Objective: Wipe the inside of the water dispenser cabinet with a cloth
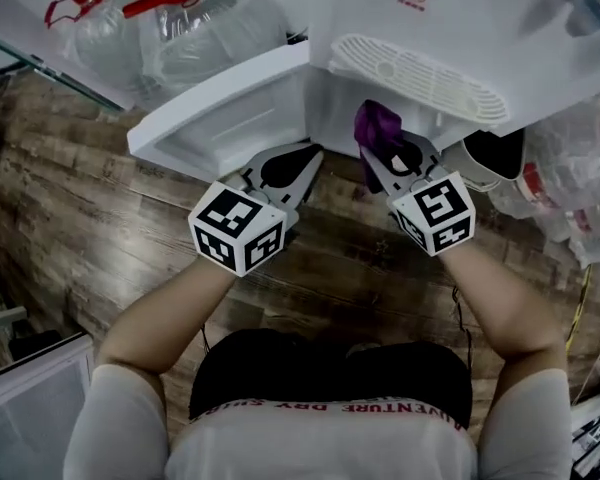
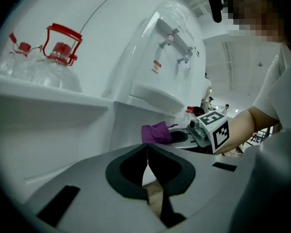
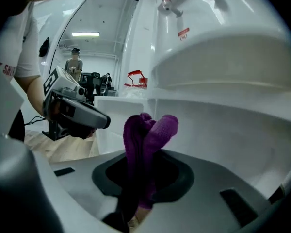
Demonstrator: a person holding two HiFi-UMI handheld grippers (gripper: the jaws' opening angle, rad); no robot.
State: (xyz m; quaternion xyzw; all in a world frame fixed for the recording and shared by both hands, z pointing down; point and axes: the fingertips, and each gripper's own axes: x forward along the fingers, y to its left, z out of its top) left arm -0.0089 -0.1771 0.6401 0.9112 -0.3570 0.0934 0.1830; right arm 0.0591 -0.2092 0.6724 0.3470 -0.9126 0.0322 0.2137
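Our right tongs (image 3: pixel 144 159) are clamped on the purple cloth (image 3: pixel 150 130), which stands bunched just outside the open cabinet (image 3: pixel 223 130) at twelve o'clock. Our left tongs (image 2: pixel 148 148) are closed on nothing, beside the door (image 1: pixel 220 113) at ten o'clock. We should push the cloth well inside and press it flat against the walls. The drip tray (image 1: pixel 420 73) overhangs the opening, and water bottles (image 1: pixel 175 18) crowd in at eleven o'clock.

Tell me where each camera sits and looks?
Head view: on the person's head, looking down at left gripper, right gripper, forearms, the dispenser.
Left gripper view: on the left gripper, facing the dispenser; its shut fingers show.
Right gripper view: on the right gripper, facing the open cabinet; fingers shut on the purple cloth.
All three show the cloth.
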